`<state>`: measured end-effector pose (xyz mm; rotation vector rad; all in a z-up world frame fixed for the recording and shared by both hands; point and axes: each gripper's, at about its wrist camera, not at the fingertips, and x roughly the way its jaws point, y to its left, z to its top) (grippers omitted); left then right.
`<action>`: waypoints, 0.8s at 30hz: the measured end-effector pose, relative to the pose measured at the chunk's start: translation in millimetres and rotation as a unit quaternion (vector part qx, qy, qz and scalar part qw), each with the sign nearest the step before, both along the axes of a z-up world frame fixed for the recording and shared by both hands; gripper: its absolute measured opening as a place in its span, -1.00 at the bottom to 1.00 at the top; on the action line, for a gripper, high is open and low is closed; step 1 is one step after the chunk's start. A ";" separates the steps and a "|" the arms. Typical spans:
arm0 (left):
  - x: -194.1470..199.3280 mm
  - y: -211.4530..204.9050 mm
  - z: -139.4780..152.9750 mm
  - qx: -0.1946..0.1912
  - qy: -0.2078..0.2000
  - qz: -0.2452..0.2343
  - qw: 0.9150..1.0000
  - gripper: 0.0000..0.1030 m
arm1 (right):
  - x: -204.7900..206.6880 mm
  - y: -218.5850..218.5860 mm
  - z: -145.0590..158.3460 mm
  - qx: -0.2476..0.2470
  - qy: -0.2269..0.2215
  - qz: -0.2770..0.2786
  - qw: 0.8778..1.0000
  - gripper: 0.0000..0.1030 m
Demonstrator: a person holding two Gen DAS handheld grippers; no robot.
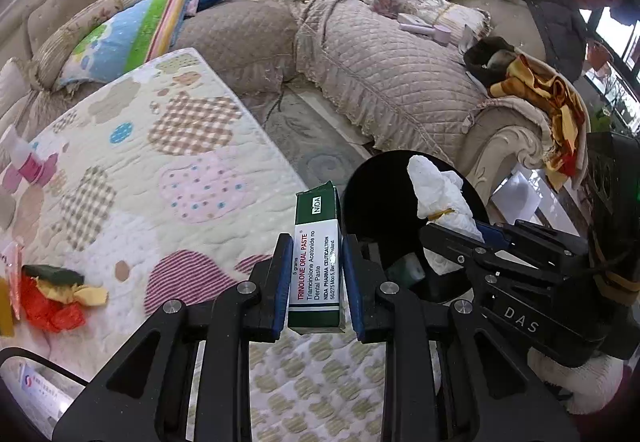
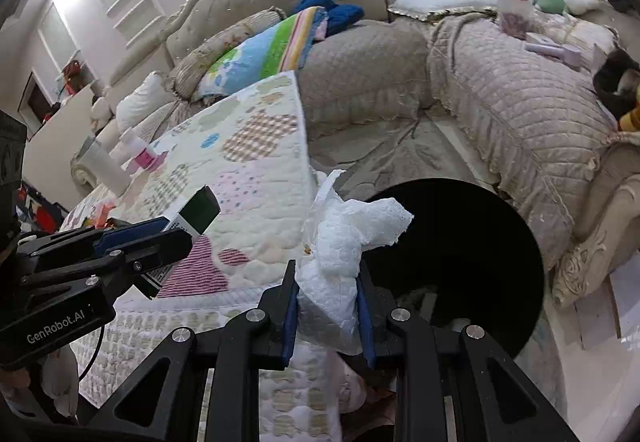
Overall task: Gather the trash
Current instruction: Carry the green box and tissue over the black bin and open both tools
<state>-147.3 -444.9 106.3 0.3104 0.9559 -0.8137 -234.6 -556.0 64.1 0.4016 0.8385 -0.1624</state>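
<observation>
My left gripper (image 1: pixel 317 274) is shut on a green and white oral paste box (image 1: pixel 318 254), held above the table's right edge beside the black trash bin (image 1: pixel 360 202). It also shows in the right wrist view (image 2: pixel 172 238) with the box (image 2: pixel 200 212). My right gripper (image 2: pixel 328 306) is shut on a crumpled white tissue (image 2: pixel 340 250), at the left rim of the bin (image 2: pixel 500 242). In the left wrist view the tissue (image 1: pixel 440 194) hangs over the bin opening, held by the right gripper (image 1: pixel 472 242).
A quilted cloth covers the table (image 1: pixel 160 162). Red and yellow wrappers (image 1: pixel 56 294) lie at its left. A pink bottle (image 2: pixel 140 154) and a white tube (image 2: pixel 104 166) stand at the far end. A cluttered sofa (image 1: pixel 380 62) runs behind the bin.
</observation>
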 end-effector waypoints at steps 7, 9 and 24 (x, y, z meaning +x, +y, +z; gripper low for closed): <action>-2.9 -21.1 -7.6 0.002 0.010 -0.014 1.000 -0.56 | -6.8 -16.9 -6.1 0.002 0.008 -0.021 1.000 -0.53; -4.7 -26.1 -8.8 0.002 0.013 -0.016 1.000 -0.56 | -8.8 -21.9 -8.4 0.003 0.010 -0.024 1.000 -0.53; -2.8 -50.9 -24.7 -0.005 0.051 -0.027 0.998 -0.56 | -11.5 -42.2 -20.3 0.009 0.027 -0.041 0.999 -0.53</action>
